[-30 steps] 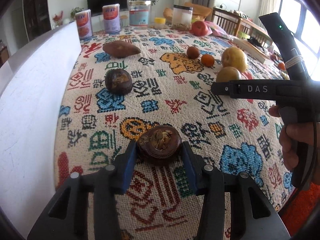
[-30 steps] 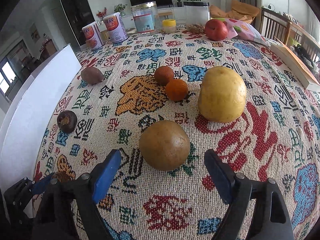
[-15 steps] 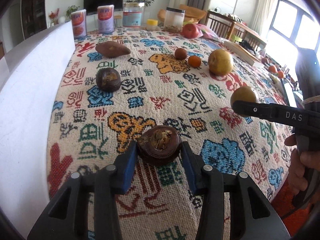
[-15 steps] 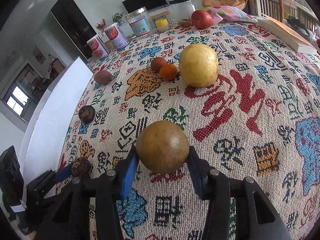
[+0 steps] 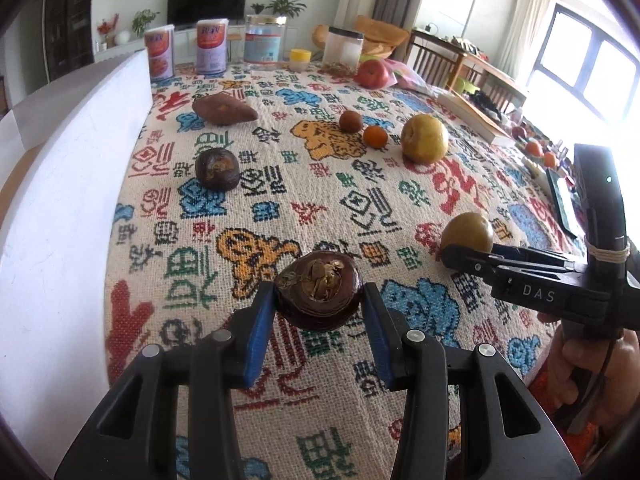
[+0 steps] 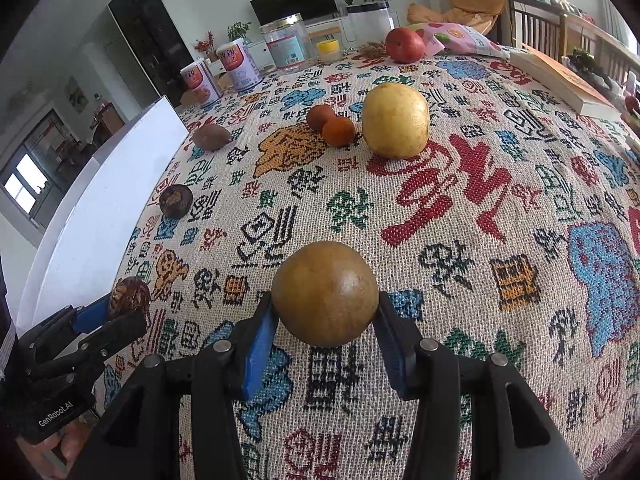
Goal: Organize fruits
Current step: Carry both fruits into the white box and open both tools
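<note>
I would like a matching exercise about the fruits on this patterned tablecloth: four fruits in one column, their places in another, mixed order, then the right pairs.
1. dark brown fruit
2. round tan fruit
3. red apple
4. small orange

A. beside the big yellow fruit
B. in the right gripper
C. near the jars at the far edge
D. in the left gripper

Pairs: 1-D, 2-B, 3-C, 4-A

At the right edge of the left wrist view, the person's hand is cut off. The labels on the two cans at upper left are too small to read. The book runs off the right wrist view's right edge.
</note>
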Tool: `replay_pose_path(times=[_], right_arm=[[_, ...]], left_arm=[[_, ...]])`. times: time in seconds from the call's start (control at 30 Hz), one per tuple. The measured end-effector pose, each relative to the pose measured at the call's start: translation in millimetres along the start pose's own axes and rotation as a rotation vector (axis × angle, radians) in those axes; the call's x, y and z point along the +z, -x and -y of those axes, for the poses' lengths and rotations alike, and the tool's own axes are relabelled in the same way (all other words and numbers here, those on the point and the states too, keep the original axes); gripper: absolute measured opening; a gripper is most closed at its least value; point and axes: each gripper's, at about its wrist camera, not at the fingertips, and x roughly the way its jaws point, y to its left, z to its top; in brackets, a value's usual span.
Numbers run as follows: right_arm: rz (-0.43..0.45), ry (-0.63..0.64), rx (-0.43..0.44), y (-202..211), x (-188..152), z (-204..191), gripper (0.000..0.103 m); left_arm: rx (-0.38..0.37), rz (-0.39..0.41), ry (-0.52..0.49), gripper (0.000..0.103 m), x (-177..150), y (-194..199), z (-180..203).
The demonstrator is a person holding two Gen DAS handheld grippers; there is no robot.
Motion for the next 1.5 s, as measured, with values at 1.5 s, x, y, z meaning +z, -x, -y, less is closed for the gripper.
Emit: replay_pose_path(times=[1.5], right_arm=[[-0.152,0.523,0.485,20.6,-5.1,-339.3,0.049]], left_arm=[[0.352,0.088,0.561,0.045,-23.9,170.1,-228.8]])
